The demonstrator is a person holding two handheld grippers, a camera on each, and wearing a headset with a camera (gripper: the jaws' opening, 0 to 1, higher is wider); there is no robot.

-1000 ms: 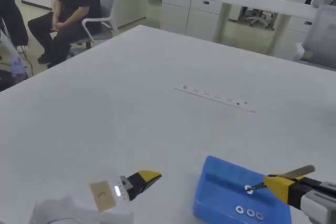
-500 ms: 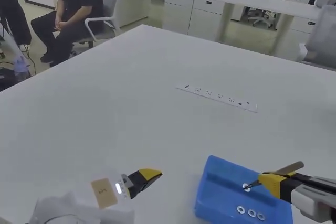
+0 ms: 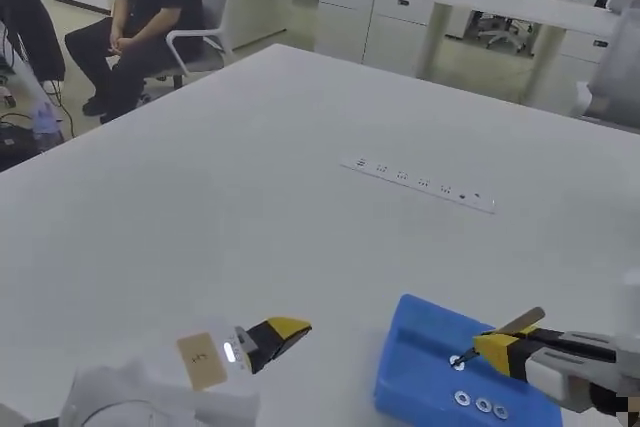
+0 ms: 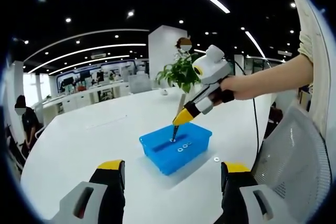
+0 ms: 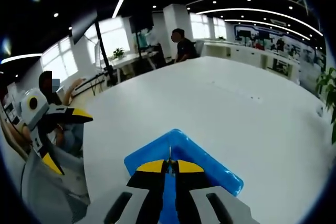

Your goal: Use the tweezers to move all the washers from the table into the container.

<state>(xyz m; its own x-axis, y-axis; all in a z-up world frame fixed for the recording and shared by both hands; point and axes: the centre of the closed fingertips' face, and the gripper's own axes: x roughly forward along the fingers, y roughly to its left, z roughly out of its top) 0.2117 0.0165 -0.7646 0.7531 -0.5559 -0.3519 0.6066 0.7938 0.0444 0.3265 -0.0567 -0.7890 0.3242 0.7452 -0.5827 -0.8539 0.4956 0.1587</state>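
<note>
My right claw (image 3: 492, 348) is clenched on the tweezers (image 3: 464, 359) – their tip is down inside the blue container (image 3: 415, 332), at a washer (image 3: 457, 363). Three more washers (image 3: 479, 404) lie in the container; one washer (image 4: 217, 157) remains on the table (image 3: 250, 197) (just beside the container). My left claw (image 3: 285, 333) is released – jaws wide apart, nothing held.

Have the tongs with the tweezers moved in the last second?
Yes: in the head view, the right tongs and tweezers slid left against the blue container.
</note>
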